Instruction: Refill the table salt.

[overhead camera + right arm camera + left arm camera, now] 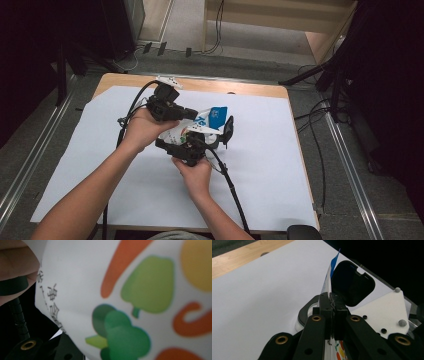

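A white bag (200, 122) with a blue top and printed vegetables is held up over the middle of the table. My left gripper (333, 298) is shut on the bag's thin upper edge (329, 277); in the high view it (192, 115) reaches in from the left. Just below the bag sits my right gripper (200, 140), with the printed bag (140, 305) pressed close against its camera. One of its black jaws shows at the lower left; its grip is hidden. Beyond the bag, a black hinged lid (352, 285) stands upright (228, 131) over a black-rimmed container (303, 315).
A large white sheet (265, 165) covers the wooden table (240, 89). Cables trail from both grippers towards the table's front edge. Dark stands and loose cables are on the floor to the right and behind.
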The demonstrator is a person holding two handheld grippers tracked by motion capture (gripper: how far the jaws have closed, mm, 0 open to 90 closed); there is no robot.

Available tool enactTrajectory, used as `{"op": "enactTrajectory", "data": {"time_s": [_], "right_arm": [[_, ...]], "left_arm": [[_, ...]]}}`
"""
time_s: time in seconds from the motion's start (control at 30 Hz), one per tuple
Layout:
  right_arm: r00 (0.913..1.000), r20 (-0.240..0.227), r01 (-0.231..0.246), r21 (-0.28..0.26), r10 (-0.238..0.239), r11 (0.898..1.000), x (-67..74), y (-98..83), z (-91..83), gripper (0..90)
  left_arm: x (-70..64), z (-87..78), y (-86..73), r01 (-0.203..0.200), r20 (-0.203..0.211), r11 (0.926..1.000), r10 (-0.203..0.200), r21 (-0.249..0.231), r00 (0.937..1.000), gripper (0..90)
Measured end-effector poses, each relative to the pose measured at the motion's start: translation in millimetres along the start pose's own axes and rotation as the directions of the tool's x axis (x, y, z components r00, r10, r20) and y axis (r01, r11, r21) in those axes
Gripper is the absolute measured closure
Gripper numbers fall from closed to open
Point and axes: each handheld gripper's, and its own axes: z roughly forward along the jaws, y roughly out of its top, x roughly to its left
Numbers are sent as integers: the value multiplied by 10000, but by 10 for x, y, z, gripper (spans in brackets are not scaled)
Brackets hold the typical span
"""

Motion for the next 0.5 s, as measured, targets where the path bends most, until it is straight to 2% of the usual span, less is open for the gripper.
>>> {"op": "enactTrajectory", "data": {"time_s": [0.17,0.33,0.5], "right_arm": [[9999,-102,-60,-23,60,10000,-11,1,9,598],[9989,-296,-377,-35,375,9993,-25,-1,17,592],[9996,-175,-218,-123,216,9997,-22,2,19,579]], "left_arm": [[7,5,7,106,-4,9999,-106,6,9999,899],[3,28,36,183,-25,9995,-183,245,9998,898],[-8,25,40,199,-41,9996,-199,198,9998,898]]}}
